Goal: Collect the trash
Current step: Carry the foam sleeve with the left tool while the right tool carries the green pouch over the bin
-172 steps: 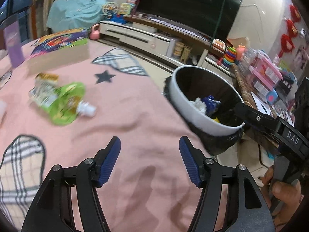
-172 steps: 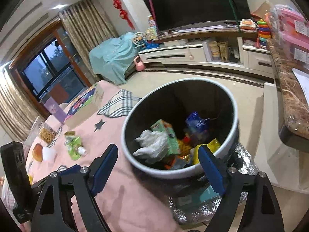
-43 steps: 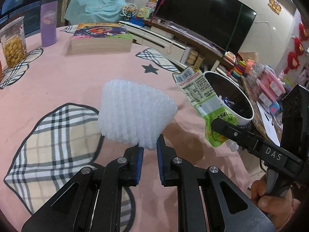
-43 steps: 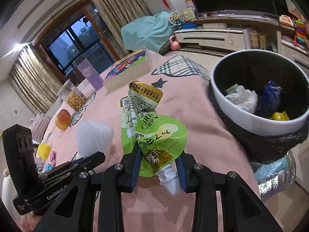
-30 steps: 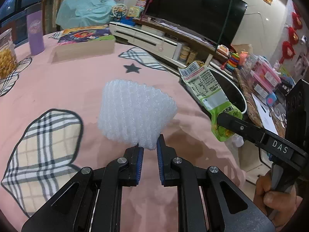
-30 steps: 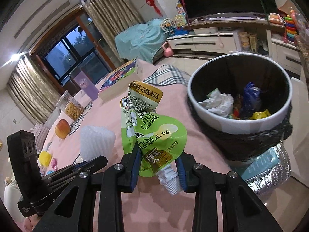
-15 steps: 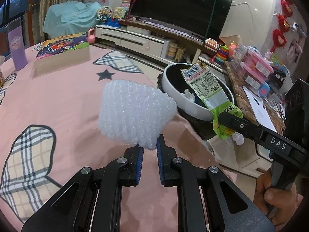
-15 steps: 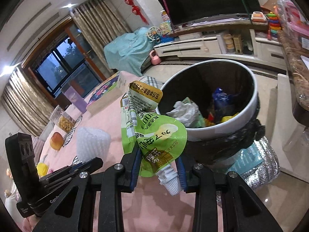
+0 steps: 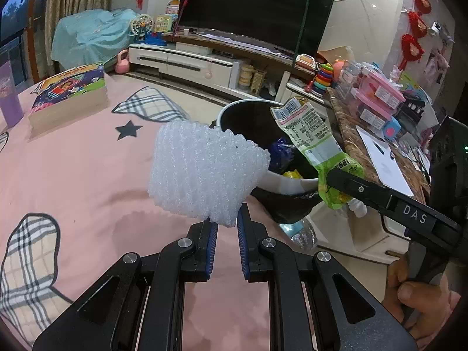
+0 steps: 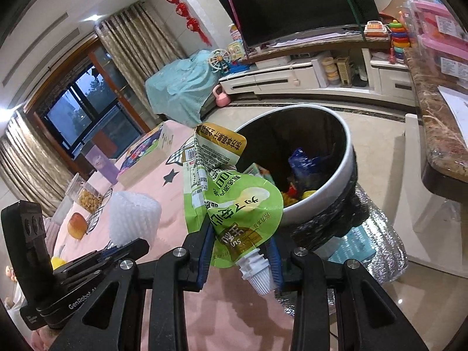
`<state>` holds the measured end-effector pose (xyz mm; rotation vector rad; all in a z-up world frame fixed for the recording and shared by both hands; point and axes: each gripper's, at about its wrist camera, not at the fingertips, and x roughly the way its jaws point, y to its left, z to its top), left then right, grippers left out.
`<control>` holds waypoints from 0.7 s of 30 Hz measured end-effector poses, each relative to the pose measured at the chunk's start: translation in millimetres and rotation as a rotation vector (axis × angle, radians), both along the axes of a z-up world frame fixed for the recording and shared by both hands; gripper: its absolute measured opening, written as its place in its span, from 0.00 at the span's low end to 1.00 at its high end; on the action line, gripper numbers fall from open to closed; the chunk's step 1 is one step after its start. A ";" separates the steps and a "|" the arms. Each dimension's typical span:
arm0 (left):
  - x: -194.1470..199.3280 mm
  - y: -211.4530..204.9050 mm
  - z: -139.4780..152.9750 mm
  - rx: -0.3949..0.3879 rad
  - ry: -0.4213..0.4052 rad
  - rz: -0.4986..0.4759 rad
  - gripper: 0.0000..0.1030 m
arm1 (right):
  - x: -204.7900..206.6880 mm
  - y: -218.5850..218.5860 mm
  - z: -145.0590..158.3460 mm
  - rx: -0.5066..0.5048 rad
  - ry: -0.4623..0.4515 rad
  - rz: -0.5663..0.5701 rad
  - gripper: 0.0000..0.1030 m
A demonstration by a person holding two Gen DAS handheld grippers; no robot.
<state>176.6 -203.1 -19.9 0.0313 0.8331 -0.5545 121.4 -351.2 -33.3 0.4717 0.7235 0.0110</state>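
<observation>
My left gripper [image 9: 224, 228] is shut on a white foam fruit net [image 9: 204, 174] and holds it above the pink tablecloth, close to the trash bin [image 9: 280, 180]. My right gripper [image 10: 239, 242] is shut on a green spouted drink pouch [image 10: 234, 201], spout down, just before the bin's rim [image 10: 336, 187]. The bin is white-rimmed with a black liner and holds crumpled wrappers. The right gripper with the pouch [image 9: 316, 143] also shows in the left wrist view, over the bin's near right edge. The foam net [image 10: 133, 216] shows left in the right wrist view.
The pink table [image 9: 73, 161] carries a thick book [image 9: 68, 95], a purple cup [image 9: 8, 105], a snack jar [image 10: 87, 196] and a bun [image 10: 76, 224]. A marble counter [image 10: 438, 134] with pink boxes stands right of the bin. A silver foil bag [image 10: 377, 251] lies at the bin's foot.
Both grippers have carried their items toward the bin; it looms larger and nearer in both views. Both grips are unchanged.
</observation>
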 end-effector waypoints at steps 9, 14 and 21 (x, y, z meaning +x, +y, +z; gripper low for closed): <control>4.0 -14.7 1.5 0.009 -0.001 -0.024 0.12 | 0.0 -15.4 0.3 0.003 -0.004 -0.020 0.33; 5.8 -23.2 3.6 0.018 -0.006 -0.034 0.12 | 1.7 -21.1 1.4 0.006 -0.011 -0.026 0.33; 12.1 -35.0 5.9 0.019 -0.010 -0.044 0.12 | 6.7 -26.1 3.9 0.003 -0.014 -0.026 0.33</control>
